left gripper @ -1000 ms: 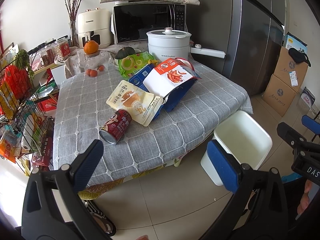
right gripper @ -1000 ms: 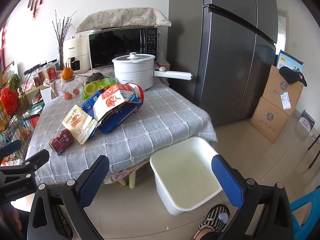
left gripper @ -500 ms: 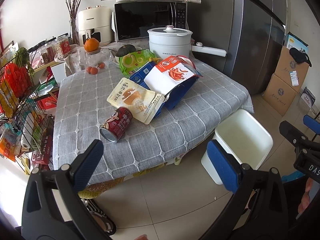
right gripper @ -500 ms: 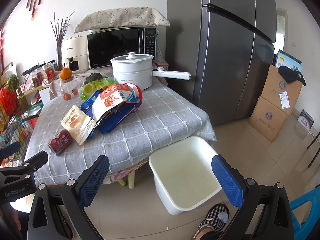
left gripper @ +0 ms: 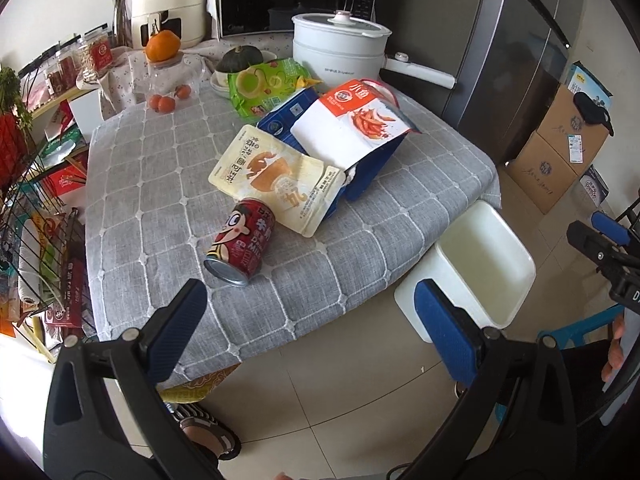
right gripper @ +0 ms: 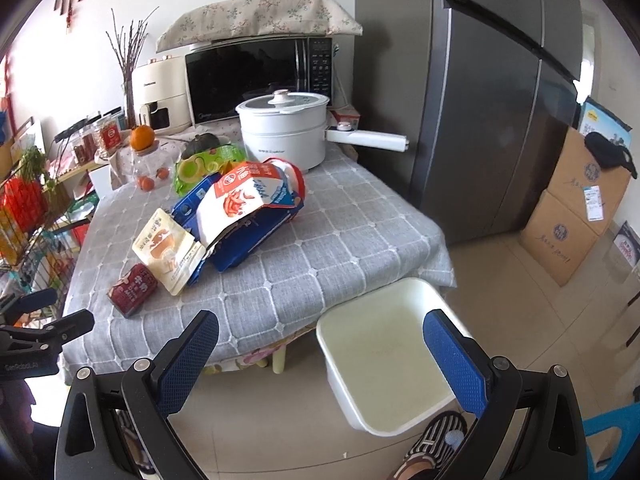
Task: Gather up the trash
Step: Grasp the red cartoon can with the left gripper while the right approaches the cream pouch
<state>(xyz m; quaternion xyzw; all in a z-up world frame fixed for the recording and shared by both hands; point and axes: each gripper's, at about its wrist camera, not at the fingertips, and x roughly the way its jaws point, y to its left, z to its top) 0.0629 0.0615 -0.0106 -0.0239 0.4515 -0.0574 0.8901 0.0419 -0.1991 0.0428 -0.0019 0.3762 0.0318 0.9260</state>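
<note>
Both tongs wide and empty, left gripper point(left gripper: 310, 320) below the tipped red milk can point(left gripper: 241, 242) at frame centre, right gripper point(right gripper: 320, 354) over the white bin point(right gripper: 386, 354); risk: can likely rolls if nudged.

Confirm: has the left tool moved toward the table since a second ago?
Yes. The left tool has come forward and down: the red can and the table edge sit larger and nearer in its view.
</note>
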